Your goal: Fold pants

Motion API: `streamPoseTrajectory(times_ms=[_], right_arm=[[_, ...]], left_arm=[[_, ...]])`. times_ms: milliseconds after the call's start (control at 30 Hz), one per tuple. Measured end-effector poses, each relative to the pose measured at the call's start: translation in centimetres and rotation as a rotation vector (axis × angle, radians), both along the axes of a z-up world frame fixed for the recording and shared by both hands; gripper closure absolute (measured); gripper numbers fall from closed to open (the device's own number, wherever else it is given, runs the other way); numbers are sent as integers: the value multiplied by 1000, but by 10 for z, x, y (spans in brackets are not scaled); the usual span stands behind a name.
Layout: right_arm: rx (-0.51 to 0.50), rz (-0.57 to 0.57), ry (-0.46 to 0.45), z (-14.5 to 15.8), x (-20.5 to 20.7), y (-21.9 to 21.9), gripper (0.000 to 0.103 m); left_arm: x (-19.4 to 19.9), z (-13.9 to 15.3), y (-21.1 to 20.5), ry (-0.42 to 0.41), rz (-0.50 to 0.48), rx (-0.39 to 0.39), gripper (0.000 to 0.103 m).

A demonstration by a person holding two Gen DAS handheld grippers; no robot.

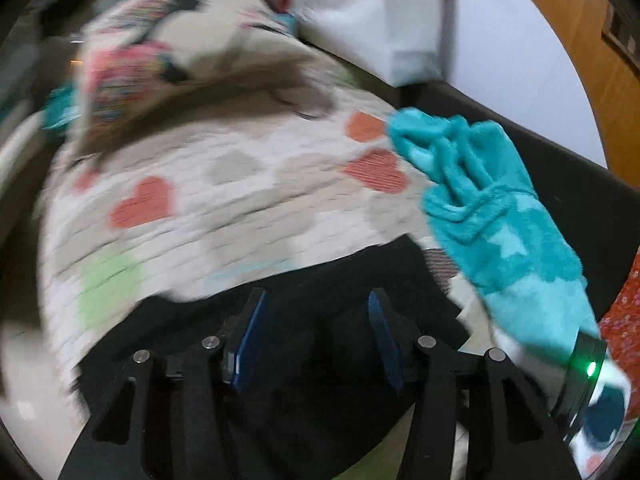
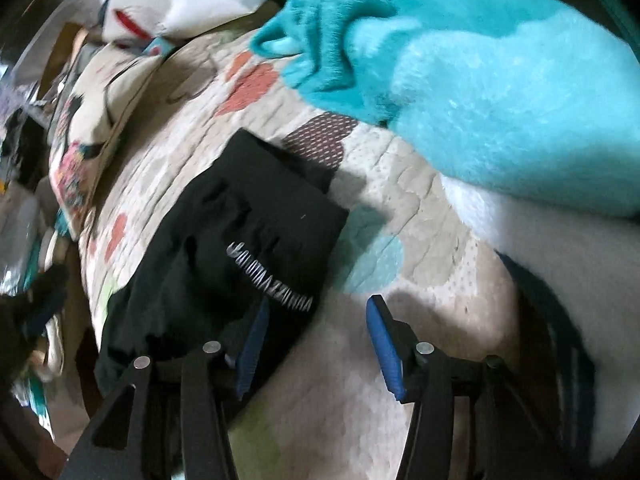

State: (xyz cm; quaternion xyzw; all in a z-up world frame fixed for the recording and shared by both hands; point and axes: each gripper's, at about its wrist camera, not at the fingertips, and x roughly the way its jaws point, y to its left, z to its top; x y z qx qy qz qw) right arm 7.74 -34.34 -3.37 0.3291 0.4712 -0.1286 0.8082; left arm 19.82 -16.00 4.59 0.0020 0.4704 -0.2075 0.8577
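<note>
The black pants (image 2: 240, 240) lie folded into a compact bundle on a quilted bedspread (image 2: 400, 184), white lettering on the edge nearest me. My right gripper (image 2: 316, 320) is open and empty, just beyond the bundle's near right corner; its left finger overlaps the black cloth. In the left wrist view the pants (image 1: 320, 280) fill the lower middle. My left gripper (image 1: 318, 312) is open, hovering right over the black fabric with nothing between its blue pads.
A fluffy turquoise blanket (image 2: 500, 80) lies on the bed at the right, also in the left wrist view (image 1: 492, 208). A patterned pillow (image 1: 132, 60) and a white bag (image 1: 368, 12) lie at the far end. Clutter sits beside the bed's left edge (image 2: 28, 240).
</note>
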Motion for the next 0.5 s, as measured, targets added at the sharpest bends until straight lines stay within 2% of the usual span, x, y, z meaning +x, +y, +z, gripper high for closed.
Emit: streamPoseTrajectory(times_ms=[267,433,500], right_arm=[[-8,-18,-115,-15,18,-12,48],[-30,12,-164,-16,28,-7,38],[-48,28,-170,-15,33,-5,36]], left_arm=[[59,-56,-94,93,-157,62,52],[77,-79,-130,142,-256,86,51],[78,-87,-141,161,-295,120,51]])
